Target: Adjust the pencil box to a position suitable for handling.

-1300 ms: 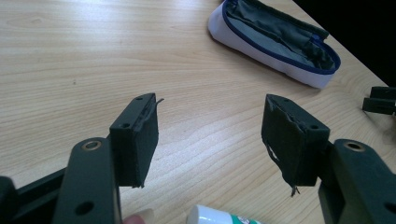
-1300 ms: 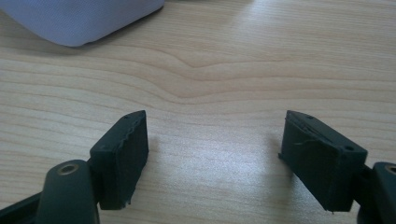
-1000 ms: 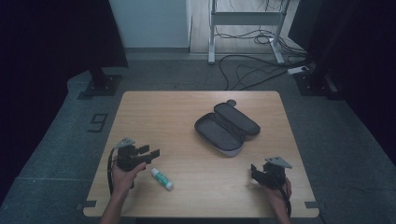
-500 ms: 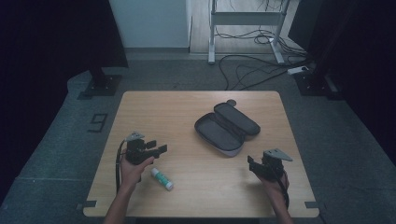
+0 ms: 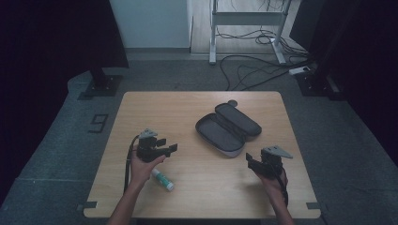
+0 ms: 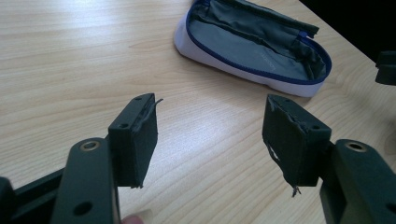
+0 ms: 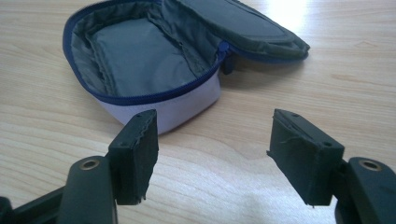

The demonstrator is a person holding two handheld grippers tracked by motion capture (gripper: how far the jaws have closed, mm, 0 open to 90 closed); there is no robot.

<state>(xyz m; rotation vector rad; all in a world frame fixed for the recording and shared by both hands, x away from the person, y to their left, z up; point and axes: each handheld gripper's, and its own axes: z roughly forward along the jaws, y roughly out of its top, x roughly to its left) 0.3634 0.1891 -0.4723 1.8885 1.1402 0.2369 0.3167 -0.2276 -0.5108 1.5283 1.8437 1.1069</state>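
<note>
Left gripper (image 5: 171,149): jaws apart, empty, above the table (image 5: 197,197); white tube (image 5: 162,180) lies loose just beside that hand, not yet picked up. Pouch (image 5: 228,128): mid-table, unzipped, nothing inside. Right gripper (image 5: 250,160): jaws apart but just been closing, empty, near the pouch; packing not begun.

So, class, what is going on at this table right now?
A person holds a two-jaw gripper in each hand over a wooden table. An open grey pouch lies unzipped in the middle, and a small white tube lies near the left hand. The left gripper and the right gripper both point toward the pouch with open jaws and nothing between them; the right jaws have just been closing a little.
</note>
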